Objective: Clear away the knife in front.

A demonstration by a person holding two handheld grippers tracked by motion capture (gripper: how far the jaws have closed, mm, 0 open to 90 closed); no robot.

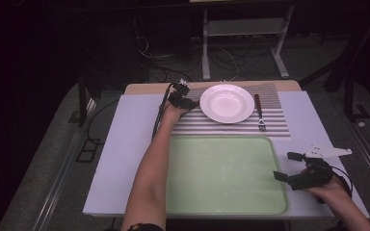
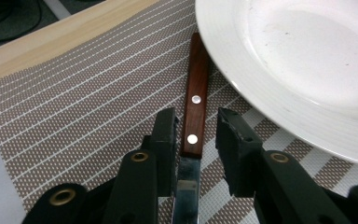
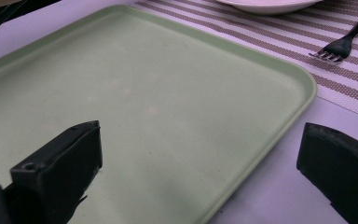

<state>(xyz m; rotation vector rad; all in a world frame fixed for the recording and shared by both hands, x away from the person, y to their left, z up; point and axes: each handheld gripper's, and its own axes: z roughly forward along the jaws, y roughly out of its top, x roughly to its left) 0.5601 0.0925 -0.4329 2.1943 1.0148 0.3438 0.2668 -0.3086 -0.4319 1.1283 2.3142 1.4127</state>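
Note:
A knife [image 2: 196, 107] with a brown riveted wooden handle lies on a striped placemat [image 2: 88, 93], just left of a white plate [image 2: 307, 56]. My left gripper [image 2: 196, 130] is open, its jaws straddling the knife where handle meets blade; the left jaw is close against it and the right jaw stands apart. In the high view my left gripper [image 1: 183, 98] sits at the plate's [image 1: 226, 102] left rim. My right gripper [image 1: 285, 166] is open and holds nothing, at the right edge of a green tray [image 1: 221, 173].
A fork [image 1: 259, 113] lies on the placemat [image 1: 270, 120] right of the plate, tines toward the tray. The tray [image 3: 144, 107] is bare, with the fork [image 3: 340, 44] beyond its far corner. White table surface [image 1: 120, 159] surrounds tray and mat.

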